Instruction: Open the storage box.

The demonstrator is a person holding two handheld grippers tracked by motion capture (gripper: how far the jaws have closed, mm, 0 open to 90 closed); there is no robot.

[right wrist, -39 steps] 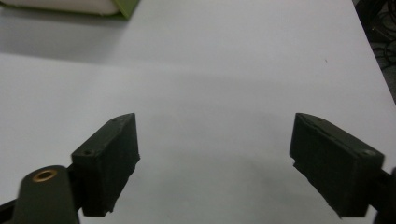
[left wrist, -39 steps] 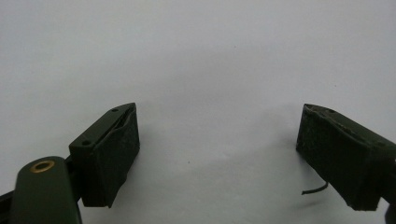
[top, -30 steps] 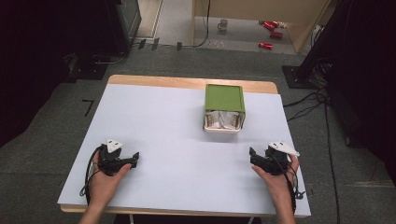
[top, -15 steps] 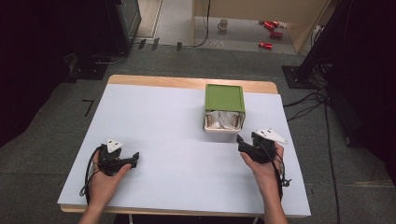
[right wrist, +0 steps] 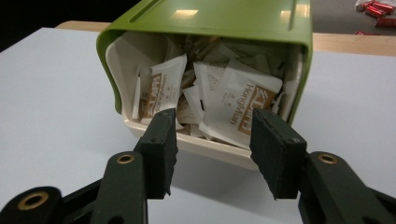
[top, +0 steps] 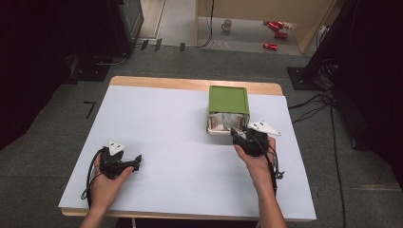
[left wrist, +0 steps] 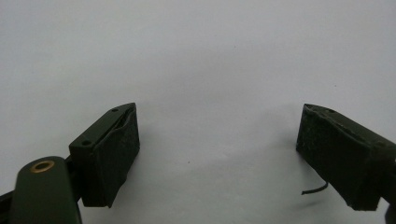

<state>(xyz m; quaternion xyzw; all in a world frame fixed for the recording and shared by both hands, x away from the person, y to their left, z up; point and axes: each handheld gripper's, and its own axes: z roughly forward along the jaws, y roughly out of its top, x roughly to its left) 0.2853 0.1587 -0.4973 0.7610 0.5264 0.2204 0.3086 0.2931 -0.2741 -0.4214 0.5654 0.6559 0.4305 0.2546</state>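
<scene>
- Left gripper: black, two-jawed, held in the person's left hand on the white-covered counter, well apart from the green box and to its near left. In the left gripper view its jaws stand wide apart with only bare counter between them.
- Green rectangular plastic box: lies on its side at the far right part of the counter, its open cream-lined mouth facing the person. White paper sachets with brown print fill the mouth.
- Right gripper: black, with a grey three-cornered plate on top, held in the person's right hand just in front of the box's mouth. Its jaws have just been closing and stand about half apart; in the right gripper view the tips sit at the box's lower lip, either side of the sachets, pressing on nothing.
</scene>
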